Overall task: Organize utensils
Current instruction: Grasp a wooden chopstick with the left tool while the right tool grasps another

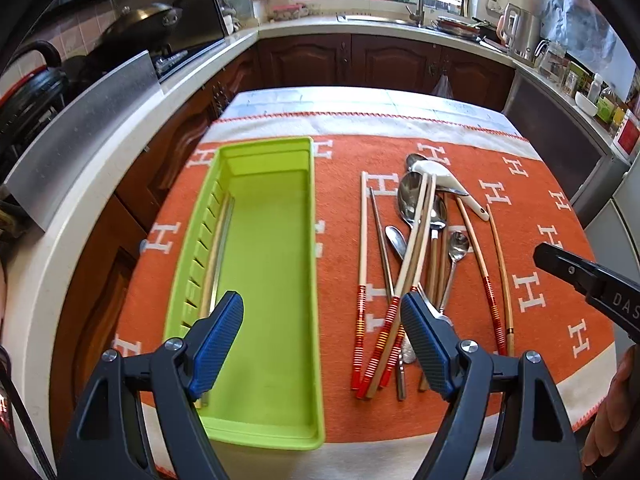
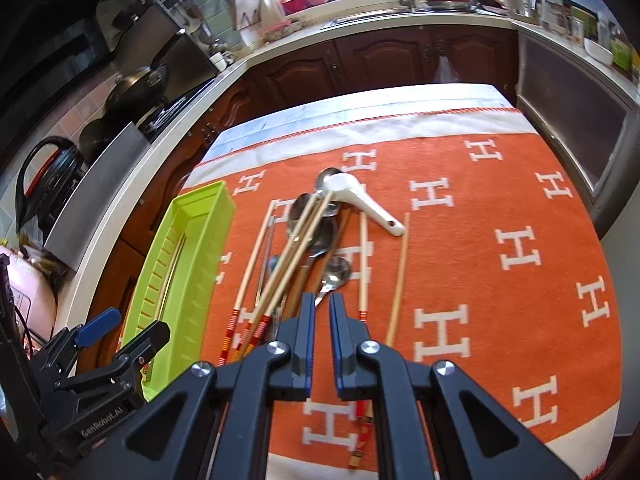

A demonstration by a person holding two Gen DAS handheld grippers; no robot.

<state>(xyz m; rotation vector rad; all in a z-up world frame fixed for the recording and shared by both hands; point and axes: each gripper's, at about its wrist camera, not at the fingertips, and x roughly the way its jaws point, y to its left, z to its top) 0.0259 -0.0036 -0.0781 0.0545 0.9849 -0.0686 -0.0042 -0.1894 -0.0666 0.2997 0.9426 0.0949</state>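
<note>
Tray [image 1: 264, 280], green, lies left on the orange cloth [image 1: 540, 184], two chopsticks [image 1: 216, 256] along its left wall; the left gripper [image 1: 322, 320] hangs wide open above, empty. Right wrist view: right gripper [image 2: 322, 308] nearly shut, gripping nothing, over the utensil pile [image 2: 316, 236] beside the tray.

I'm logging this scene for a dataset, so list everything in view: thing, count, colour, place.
Tray: one, lime green, left on the cloth; a pale and a metal chopstick lie along its slotted side.
Cloth: one, orange with white H letters, covers the table.
Chopsticks: several, pale wood with red-banded ends, right of the tray, some crossing.
Metal spoons: about five, silver, in the pile.
Ceramic spoon: one, white, at the pile's far end.
Left tongs: open, empty.
Right tongs: shut, empty.
</note>
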